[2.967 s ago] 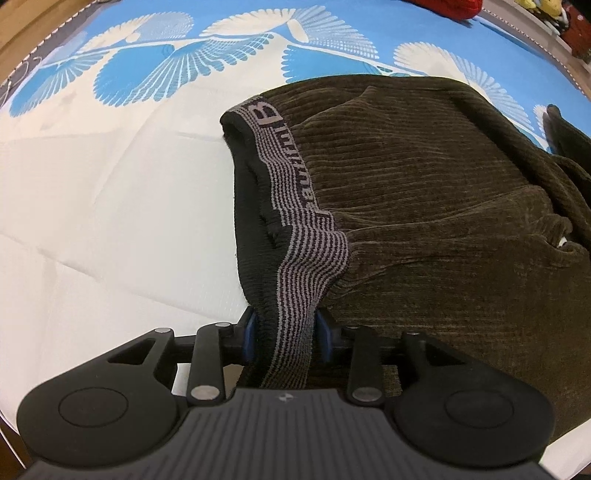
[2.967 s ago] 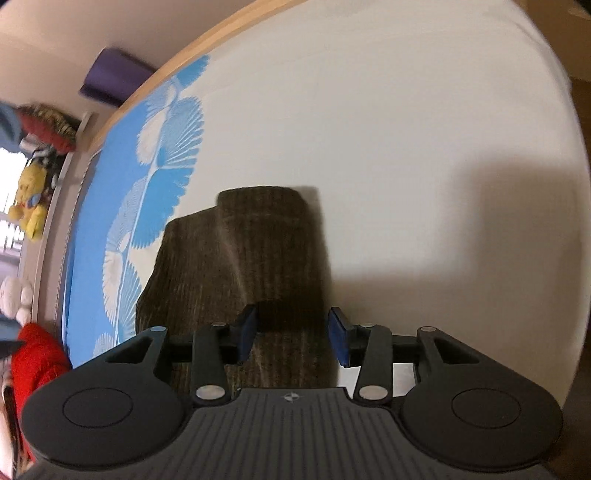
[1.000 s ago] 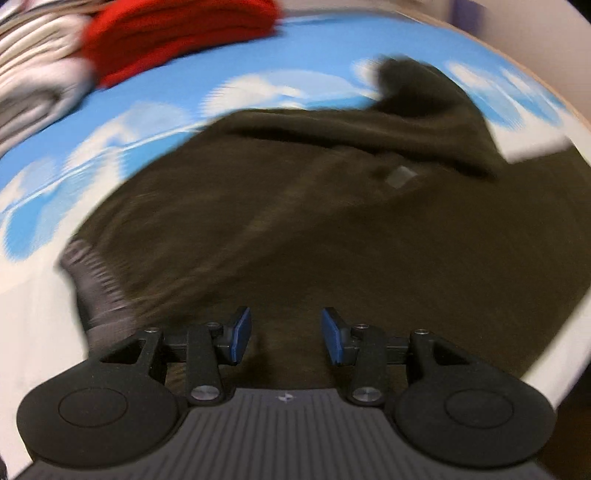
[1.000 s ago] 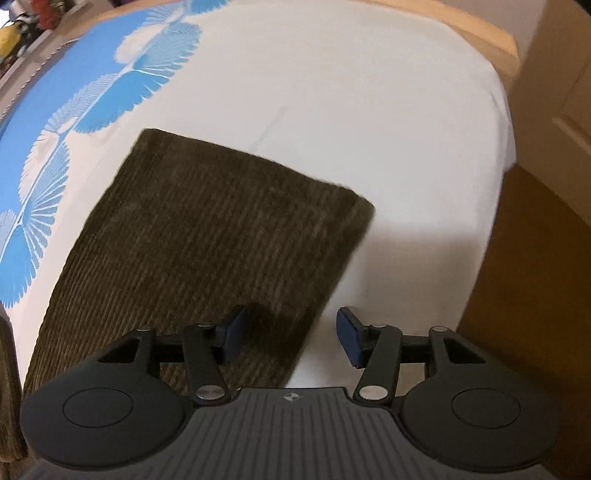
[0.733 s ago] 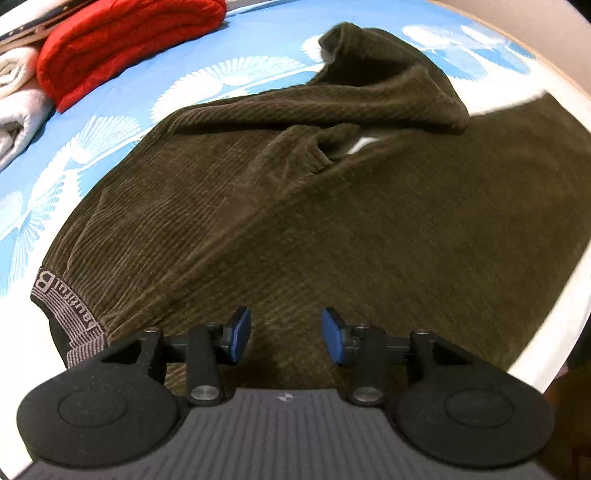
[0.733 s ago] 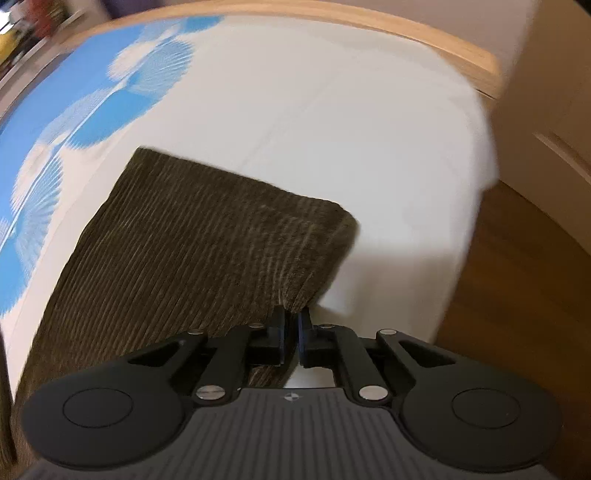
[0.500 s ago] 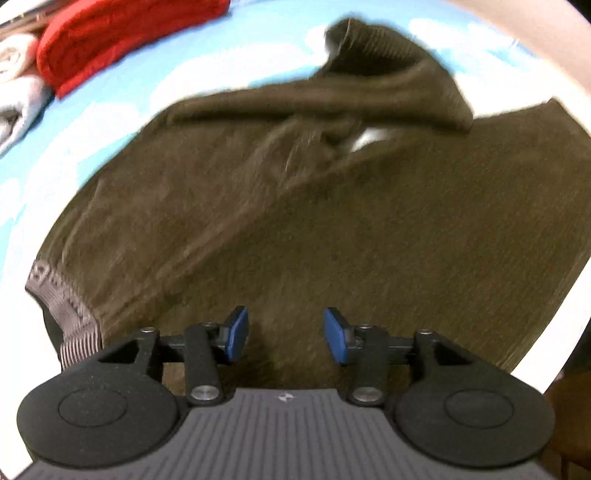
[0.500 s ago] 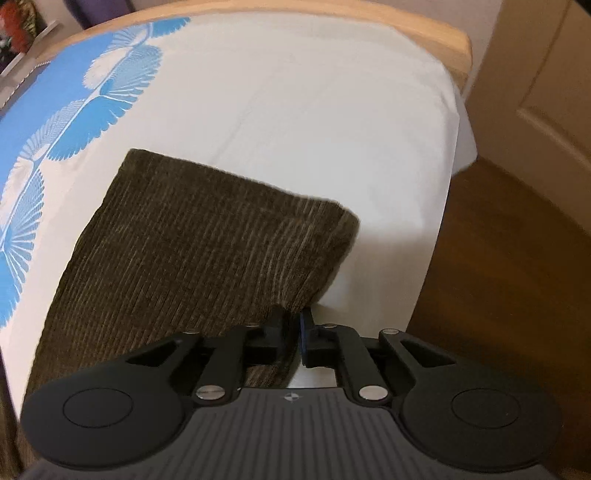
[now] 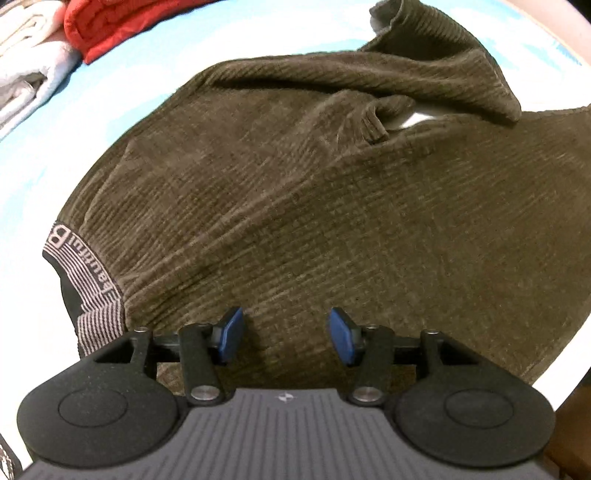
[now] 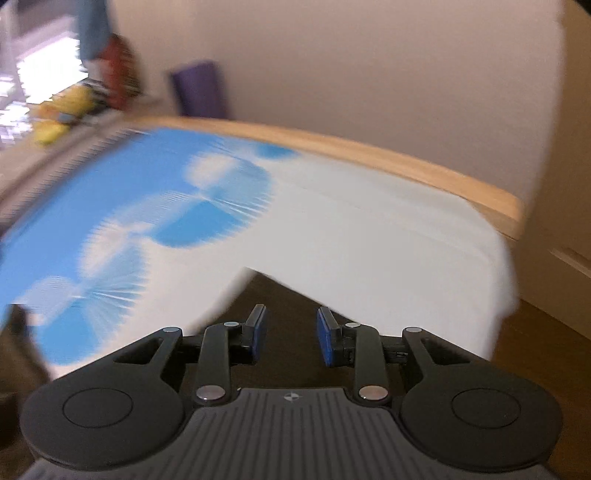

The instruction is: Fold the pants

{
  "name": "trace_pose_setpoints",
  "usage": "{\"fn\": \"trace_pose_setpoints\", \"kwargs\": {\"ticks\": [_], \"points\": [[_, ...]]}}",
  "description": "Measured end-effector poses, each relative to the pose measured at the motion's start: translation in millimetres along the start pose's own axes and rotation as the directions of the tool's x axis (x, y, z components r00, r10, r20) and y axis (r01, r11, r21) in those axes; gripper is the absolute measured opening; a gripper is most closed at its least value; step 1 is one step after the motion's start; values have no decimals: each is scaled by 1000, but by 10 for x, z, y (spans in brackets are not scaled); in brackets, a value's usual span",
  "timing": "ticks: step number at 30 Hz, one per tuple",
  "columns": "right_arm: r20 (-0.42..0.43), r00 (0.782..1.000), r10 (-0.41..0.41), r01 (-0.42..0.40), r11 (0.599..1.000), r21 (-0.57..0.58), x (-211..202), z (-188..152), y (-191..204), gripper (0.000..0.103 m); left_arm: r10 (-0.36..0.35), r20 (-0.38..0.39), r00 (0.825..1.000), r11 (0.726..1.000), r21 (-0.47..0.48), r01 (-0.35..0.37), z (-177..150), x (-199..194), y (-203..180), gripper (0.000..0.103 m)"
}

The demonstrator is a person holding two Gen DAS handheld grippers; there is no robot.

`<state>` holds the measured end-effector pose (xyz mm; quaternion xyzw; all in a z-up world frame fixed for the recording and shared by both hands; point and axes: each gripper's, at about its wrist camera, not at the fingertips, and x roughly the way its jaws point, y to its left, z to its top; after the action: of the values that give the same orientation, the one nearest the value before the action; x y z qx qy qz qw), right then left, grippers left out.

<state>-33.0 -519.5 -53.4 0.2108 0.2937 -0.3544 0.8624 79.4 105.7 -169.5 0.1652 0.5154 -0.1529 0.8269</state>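
Observation:
Dark olive corduroy pants (image 9: 295,192) lie spread on the bed in the left wrist view. Their grey striped waistband (image 9: 85,273) is at the left, and one leg is bunched at the far right. My left gripper (image 9: 285,317) hovers over the seat area; its jaws are opening and the pads press on nothing. The right wrist view is blurred. There my right gripper (image 10: 291,314) is tilted up over the end of a pant leg (image 10: 280,291). Its jaws are opening, and the dark cloth shows in the gap without either pad pressing on it.
The bed sheet (image 10: 369,240) is white with a blue fan print, edged by a wooden frame (image 10: 406,177). A folded red garment (image 9: 122,22) and white towels (image 9: 26,74) lie at the far left. A wooden floor (image 10: 535,350) is beyond the bed's right edge.
My right gripper closed on the leg's hem corner, then rose and tilted upward, and its jaws have parted again. My left gripper stayed over the pants with its jaws slightly wider.

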Motion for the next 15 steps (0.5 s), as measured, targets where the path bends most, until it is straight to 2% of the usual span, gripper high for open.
{"fn": "trace_pose_setpoints", "kwargs": {"ticks": [3, 5, 7, 10, 15], "points": [[12, 983, 184, -184, 982, -48, -55, -2, 285, 31, 19, 43, 999, 999, -35, -18, 31, -23, 27, 57], [4, 963, 268, -266, 958, -111, -103, -33, 520, 31, 27, 61, 998, 998, -54, -23, 48, -38, 42, 53], [-8, 948, 319, -315, 933, -175, -145, -78, 746, 31, 28, 76, 997, 998, -66, -23, 64, -67, 47, 35], [-31, 923, 383, -379, 894, -238, -204, -131, 1074, 31, 29, 95, 995, 998, -64, -23, 107, -82, 37, 20], [-58, 890, 452, -448, 846, -289, -229, -188, 1561, 31, 26, 113, 993, 998, -61, -19, 172, -95, 15, 18]]}}
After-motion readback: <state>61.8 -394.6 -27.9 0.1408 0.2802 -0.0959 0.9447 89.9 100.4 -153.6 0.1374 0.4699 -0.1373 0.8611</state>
